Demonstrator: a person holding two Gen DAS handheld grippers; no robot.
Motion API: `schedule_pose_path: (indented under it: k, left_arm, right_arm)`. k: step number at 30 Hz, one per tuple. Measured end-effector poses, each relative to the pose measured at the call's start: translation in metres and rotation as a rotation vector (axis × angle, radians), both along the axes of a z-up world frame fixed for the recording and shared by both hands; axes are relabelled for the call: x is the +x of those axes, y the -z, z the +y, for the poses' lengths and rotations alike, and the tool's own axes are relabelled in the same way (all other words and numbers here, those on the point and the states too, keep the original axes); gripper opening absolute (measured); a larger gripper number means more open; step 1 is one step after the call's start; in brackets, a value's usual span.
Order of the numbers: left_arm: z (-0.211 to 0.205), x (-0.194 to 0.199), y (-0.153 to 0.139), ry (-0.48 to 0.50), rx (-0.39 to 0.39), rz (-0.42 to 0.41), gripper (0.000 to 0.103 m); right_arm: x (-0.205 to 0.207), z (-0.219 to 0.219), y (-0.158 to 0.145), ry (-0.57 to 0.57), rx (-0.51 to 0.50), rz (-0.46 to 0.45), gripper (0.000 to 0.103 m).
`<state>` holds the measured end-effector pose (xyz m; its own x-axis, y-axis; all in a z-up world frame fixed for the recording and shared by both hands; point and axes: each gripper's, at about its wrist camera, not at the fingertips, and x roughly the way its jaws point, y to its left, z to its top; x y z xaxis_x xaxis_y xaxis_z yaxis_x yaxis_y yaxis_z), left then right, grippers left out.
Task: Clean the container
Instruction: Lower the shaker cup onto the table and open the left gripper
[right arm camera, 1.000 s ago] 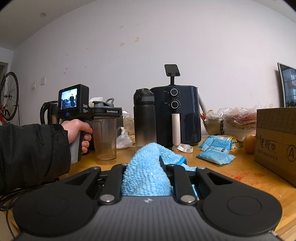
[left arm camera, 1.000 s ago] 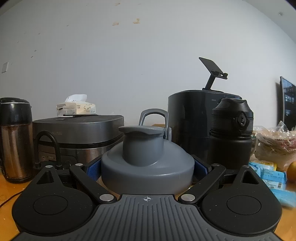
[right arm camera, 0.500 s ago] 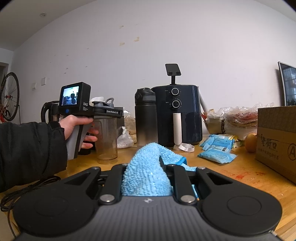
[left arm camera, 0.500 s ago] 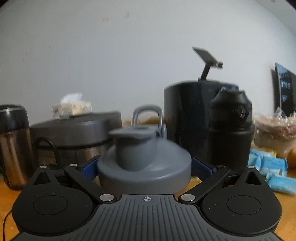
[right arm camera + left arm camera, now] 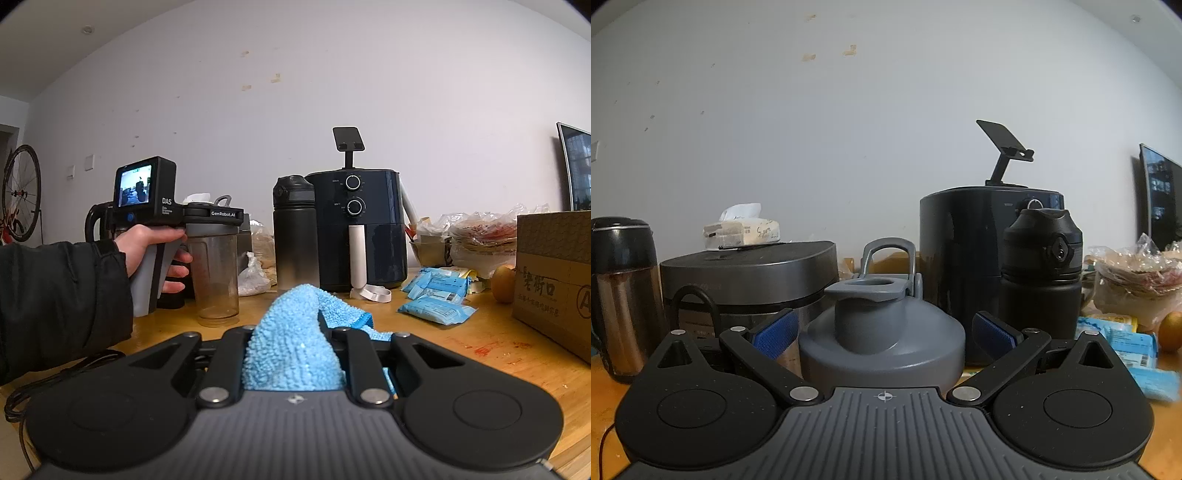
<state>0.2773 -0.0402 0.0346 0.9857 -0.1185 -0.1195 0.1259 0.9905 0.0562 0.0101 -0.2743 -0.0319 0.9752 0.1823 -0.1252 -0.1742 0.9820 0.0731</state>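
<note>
Left hand-held gripper [image 5: 882,332] has its blue ridged pads spread beside the round grey lid [image 5: 882,343] of the clear plastic shaker bottle [image 5: 216,273] on the wooden worktop [image 5: 461,332]. Right hand-held gripper [image 5: 295,354] squeezes a fluffy blue cloth [image 5: 295,350].

Matt grey plastic lid [image 5: 882,343] on clear scuffed plastic container [image 5: 217,275]. Fluffy blue microfibre cloth [image 5: 295,343]. Glossy dark air fryer [image 5: 360,229], far. Matt black bottle [image 5: 294,229]. Varnished wooden table [image 5: 480,343], stained right. Plain cardboard box [image 5: 554,277], right.
</note>
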Motion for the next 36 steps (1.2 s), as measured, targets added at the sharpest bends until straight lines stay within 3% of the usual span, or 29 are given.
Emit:
schedule_pose_path:
  k: [14, 24, 36]
  left_arm:
    - [0.004, -0.011, 0.0, -0.004, -0.002, 0.005, 0.103]
    - [0.012, -0.057, -0.009, -0.017, -0.023, -0.003, 0.103]
    - [0.022, -0.14, -0.03, -0.051, -0.032, -0.048, 0.103]
  right_arm:
    - [0.001, -0.002, 0.0, 0.002, -0.001, 0.001, 0.012]
    - [0.001, -0.004, 0.0, 0.004, 0.0, 0.001, 0.013]
    - [-0.006, -0.002, 0.0, 0.0, -0.004, -0.001, 0.013]
